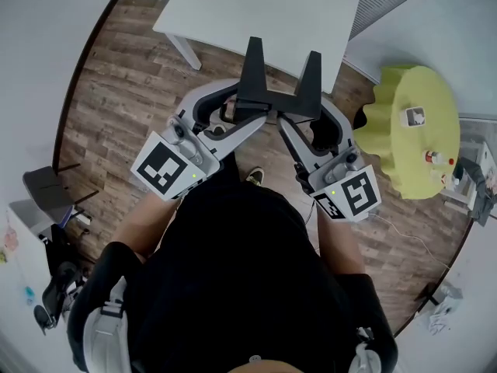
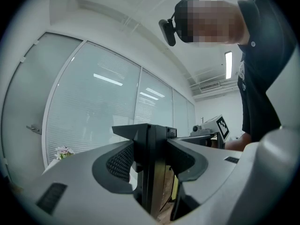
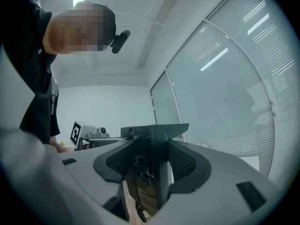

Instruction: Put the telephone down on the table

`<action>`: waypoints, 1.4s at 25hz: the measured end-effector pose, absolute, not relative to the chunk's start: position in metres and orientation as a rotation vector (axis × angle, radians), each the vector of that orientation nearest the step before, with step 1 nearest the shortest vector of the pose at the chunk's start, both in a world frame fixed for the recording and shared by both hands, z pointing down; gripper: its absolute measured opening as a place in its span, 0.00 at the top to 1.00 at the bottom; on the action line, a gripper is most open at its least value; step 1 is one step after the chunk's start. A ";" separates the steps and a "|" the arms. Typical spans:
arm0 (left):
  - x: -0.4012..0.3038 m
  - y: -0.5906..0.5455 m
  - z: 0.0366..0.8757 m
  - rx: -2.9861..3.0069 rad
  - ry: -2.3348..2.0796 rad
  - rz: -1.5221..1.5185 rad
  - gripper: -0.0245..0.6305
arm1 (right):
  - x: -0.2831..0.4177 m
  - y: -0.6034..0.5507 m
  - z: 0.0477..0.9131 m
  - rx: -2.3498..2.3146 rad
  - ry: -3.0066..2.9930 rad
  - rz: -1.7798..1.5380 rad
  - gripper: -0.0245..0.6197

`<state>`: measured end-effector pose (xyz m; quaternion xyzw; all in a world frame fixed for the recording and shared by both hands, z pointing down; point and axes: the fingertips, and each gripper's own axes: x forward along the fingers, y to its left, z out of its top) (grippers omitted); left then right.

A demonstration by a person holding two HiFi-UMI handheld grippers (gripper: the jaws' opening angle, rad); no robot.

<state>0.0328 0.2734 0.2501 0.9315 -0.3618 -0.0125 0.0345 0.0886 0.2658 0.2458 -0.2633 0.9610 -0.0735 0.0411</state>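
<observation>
The telephone [image 1: 268, 98] is a black angular piece with two prongs pointing away from me. It hangs in the air above the wooden floor, just short of the white table [image 1: 256, 14]. My left gripper [image 1: 242, 115] is shut on its left end and my right gripper [image 1: 301, 119] on its right end. In the left gripper view the black telephone [image 2: 152, 144] stands edge-on between the grey jaws of the left gripper [image 2: 150, 161]. The right gripper view shows the same: the telephone [image 3: 157, 146] is clamped in the right gripper [image 3: 150, 165].
A round yellow-green table [image 1: 404, 158] with small items stands at the right. A dark chair [image 1: 46, 189] and clutter sit at the left wall. Glass partitions with blinds [image 2: 89, 102] show behind the jaws. The person's torso [image 1: 233, 278] fills the lower head view.
</observation>
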 end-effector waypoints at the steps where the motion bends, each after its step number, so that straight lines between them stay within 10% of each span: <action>1: 0.027 0.264 0.252 2.865 -1.100 -0.045 0.62 | 0.083 0.257 0.248 -0.816 2.942 -0.231 0.59; 35: -0.085 0.054 0.271 2.880 -0.903 -0.002 0.63 | -0.030 0.051 0.266 -0.990 2.904 -0.303 0.59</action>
